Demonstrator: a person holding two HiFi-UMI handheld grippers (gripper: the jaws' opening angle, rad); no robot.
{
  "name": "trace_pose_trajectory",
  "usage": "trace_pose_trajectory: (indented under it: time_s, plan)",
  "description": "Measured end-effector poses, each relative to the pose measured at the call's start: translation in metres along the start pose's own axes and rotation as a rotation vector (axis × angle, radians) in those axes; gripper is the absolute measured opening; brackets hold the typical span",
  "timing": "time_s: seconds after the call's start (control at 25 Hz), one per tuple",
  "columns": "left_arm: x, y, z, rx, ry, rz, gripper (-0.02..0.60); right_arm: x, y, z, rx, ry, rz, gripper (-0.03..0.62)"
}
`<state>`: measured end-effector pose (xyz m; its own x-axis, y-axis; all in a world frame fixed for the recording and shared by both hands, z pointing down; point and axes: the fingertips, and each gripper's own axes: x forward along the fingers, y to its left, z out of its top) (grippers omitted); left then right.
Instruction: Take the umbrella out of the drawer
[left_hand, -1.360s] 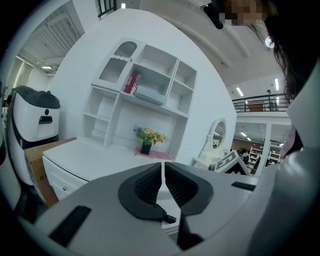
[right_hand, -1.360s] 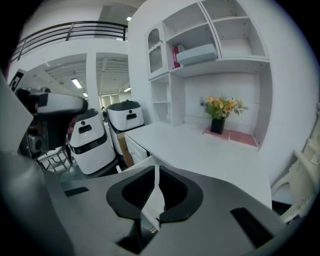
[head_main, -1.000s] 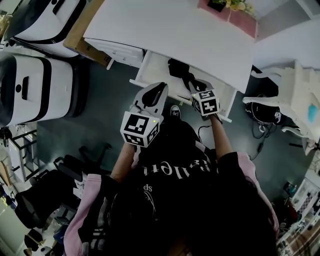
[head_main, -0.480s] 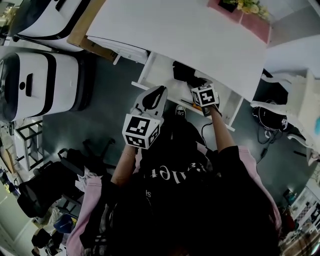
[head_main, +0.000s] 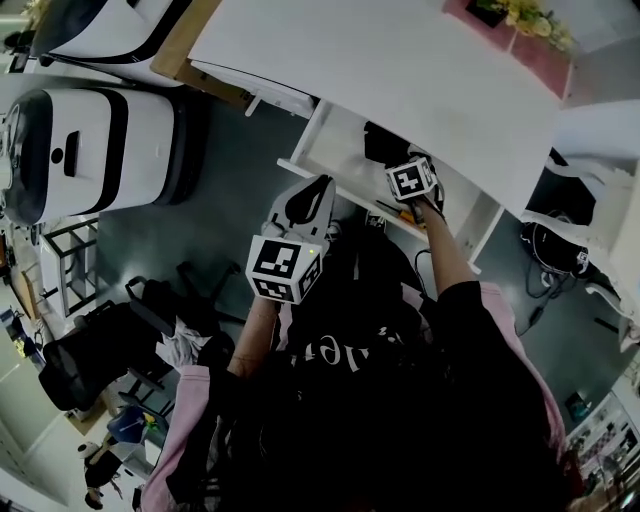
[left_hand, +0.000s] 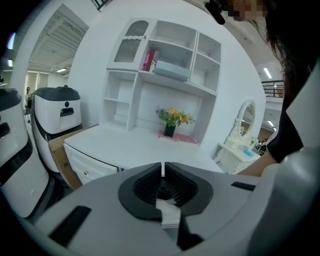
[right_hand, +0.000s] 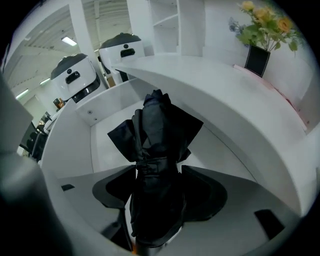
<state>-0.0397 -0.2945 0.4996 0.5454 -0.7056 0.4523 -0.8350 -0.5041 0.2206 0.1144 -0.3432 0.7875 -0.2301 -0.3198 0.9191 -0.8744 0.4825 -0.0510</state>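
As desktop overhangs, umbrella shows partly.

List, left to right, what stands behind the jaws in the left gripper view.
white machine with a black band → red book on the shelf → flowers in a dark vase → oval mirror

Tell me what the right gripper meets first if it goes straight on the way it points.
The folded black umbrella: it already sits between the jaws of the right gripper, which have just been opening. Behind it, probably the drawer floor, though depth is unclear.
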Motion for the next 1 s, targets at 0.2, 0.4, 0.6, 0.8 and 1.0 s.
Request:
trace_pose_trajectory:
  time_s: [0.2, 0.4, 0.6, 0.8, 1.0]
  plan:
    - [-0.005, 0.010, -0.004, -0.018, 0.007, 0.047, 0.029, 0.012, 0.005, -0.001, -0.055, 0.026, -0.021, 0.281]
    - [-0.008, 0.014, -0.012, -0.032, 0.021, 0.061, 0.029, 0.026, 0.002, -0.008, -0.121, 0.059, -0.080, 0.291]
    - [-0.016, 0.019, -0.018, -0.032, 0.034, 0.070, 0.029, 0.024, 0.002, -0.004, -0.120, 0.055, -0.053, 0.290]
    - [-0.023, 0.018, -0.017, -0.023, 0.026, 0.062, 0.029, 0.018, 0.021, -0.009, -0.234, 0.071, -0.065, 0.288]
    - [-0.039, 0.024, -0.015, -0.004, 0.017, 0.068, 0.029, 0.008, 0.050, -0.009, -0.403, 0.071, -0.064, 0.288]
